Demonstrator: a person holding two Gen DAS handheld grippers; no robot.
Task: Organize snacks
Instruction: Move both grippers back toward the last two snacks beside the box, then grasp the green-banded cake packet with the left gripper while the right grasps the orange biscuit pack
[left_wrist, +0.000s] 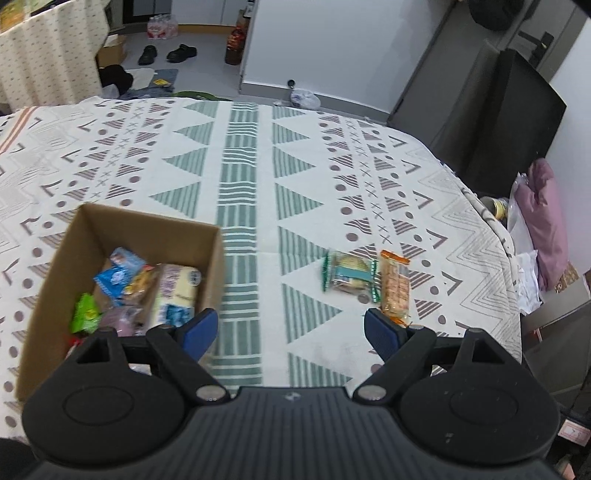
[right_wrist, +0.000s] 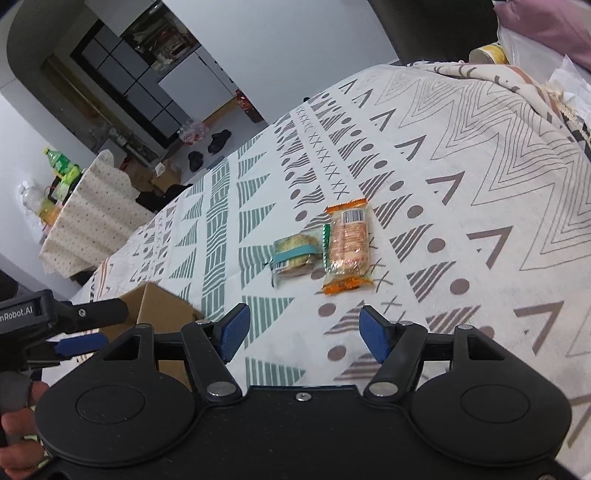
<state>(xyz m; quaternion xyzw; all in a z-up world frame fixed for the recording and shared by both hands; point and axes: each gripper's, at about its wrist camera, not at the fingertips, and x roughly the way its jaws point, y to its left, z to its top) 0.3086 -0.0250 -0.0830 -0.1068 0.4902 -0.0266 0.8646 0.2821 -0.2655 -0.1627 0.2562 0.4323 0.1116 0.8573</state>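
Both the left gripper (left_wrist: 290, 328) and right gripper (right_wrist: 300, 332) hover with jaws apart, empty. Right of the cardboard box (left_wrist: 92, 236), two snack packs lie touching on the desk: green-edged (left_wrist: 349, 275), orange (left_wrist: 396, 288)

The open brown cardboard box (left_wrist: 147, 236) loses its near wall behind the left gripper (left_wrist: 290, 330). The wrapped snacks inside (left_wrist: 147, 291) are jumbled, labels too small to read. From the right wrist, that box (right_wrist: 162, 306) shows only a corner.
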